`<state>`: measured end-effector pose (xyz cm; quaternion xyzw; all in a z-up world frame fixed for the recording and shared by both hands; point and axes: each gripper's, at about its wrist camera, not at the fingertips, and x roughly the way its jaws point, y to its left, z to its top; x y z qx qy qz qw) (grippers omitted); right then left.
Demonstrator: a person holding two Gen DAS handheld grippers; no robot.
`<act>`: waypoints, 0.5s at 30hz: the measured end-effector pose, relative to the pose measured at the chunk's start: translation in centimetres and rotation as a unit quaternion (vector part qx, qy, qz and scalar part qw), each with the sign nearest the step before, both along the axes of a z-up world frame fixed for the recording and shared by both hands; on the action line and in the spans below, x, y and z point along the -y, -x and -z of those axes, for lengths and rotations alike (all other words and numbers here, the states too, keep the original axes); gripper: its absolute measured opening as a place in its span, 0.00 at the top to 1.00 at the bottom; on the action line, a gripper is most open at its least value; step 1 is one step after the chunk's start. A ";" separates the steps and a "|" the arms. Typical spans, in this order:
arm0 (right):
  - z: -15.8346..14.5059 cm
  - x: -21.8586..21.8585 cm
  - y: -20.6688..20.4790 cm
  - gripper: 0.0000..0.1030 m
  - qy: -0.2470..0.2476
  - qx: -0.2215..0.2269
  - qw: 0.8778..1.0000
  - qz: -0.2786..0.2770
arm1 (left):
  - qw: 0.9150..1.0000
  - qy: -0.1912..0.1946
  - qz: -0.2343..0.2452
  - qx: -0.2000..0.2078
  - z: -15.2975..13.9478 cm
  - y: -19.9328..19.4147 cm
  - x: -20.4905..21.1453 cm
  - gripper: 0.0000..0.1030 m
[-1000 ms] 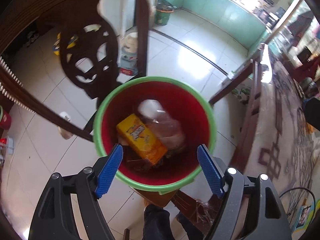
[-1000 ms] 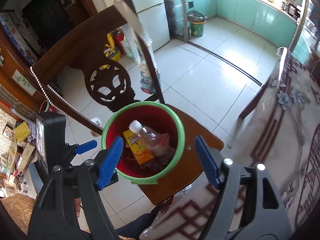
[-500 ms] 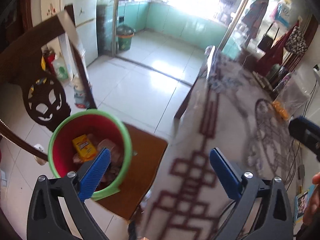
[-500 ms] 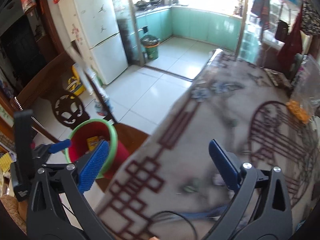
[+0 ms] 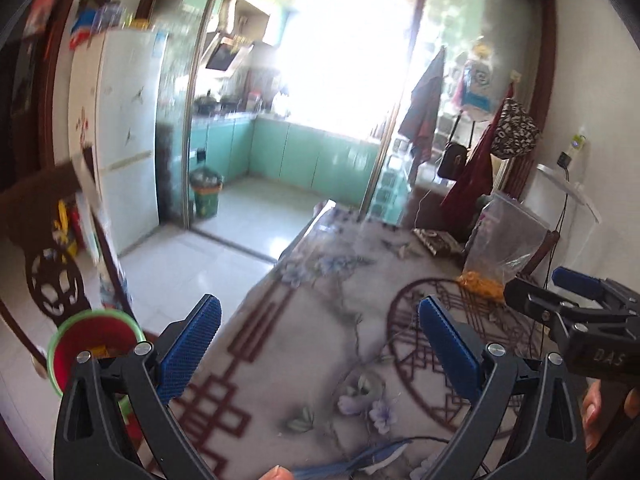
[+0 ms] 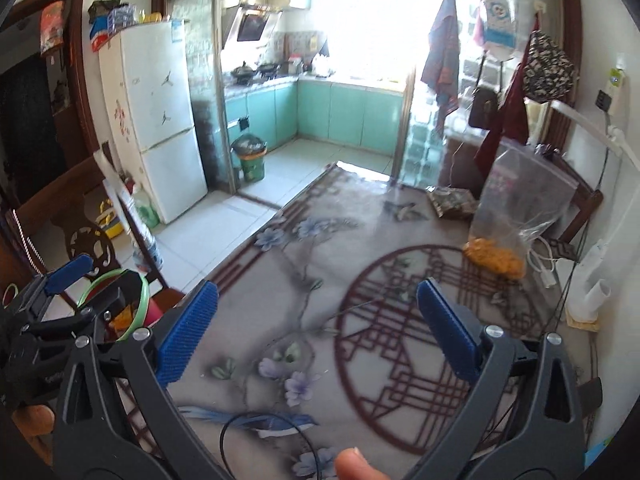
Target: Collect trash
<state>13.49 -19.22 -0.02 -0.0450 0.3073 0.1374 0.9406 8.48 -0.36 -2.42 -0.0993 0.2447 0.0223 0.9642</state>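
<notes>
The red bin with a green rim (image 5: 94,334) stands on a wooden chair at the table's left; yellow trash shows inside it. It also shows in the right wrist view (image 6: 132,300), partly behind the left gripper's body. My left gripper (image 5: 318,344) is open and empty above the patterned table (image 5: 320,320). My right gripper (image 6: 318,330) is open and empty over the same table (image 6: 320,248). A clear plastic bag with orange bits (image 6: 508,220) stands at the table's far right, and a dark patterned packet (image 6: 452,200) lies beyond it.
A carved wooden chair back (image 5: 52,280) rises left of the bin. A black cable (image 6: 256,420) loops on the table's near edge. A white roll (image 6: 592,296) and a white charger lead (image 6: 540,264) lie at the right. A fridge (image 6: 156,120) and the kitchen lie beyond.
Both grippers have swung up and right from over the bin to over the table. The bin has slid to the lower left of both views. Both stay open.
</notes>
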 end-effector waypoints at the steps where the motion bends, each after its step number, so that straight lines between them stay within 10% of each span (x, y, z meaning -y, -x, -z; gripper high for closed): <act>1: -0.3 0.6 0.3 0.05 -0.002 0.015 1.000 0.008 | 1.000 -0.015 0.002 0.006 -0.7 -0.1 1.0 0.08; 6: -2.3 2.9 2.4 0.05 -0.004 0.136 0.988 0.077 | 0.999 -0.034 -0.013 0.013 -3.1 -0.9 3.7 0.08; 15: -2.2 5.8 0.0 0.05 -0.042 0.005 0.994 0.100 | 0.997 -0.026 -0.075 0.020 -5.1 -1.0 4.3 0.08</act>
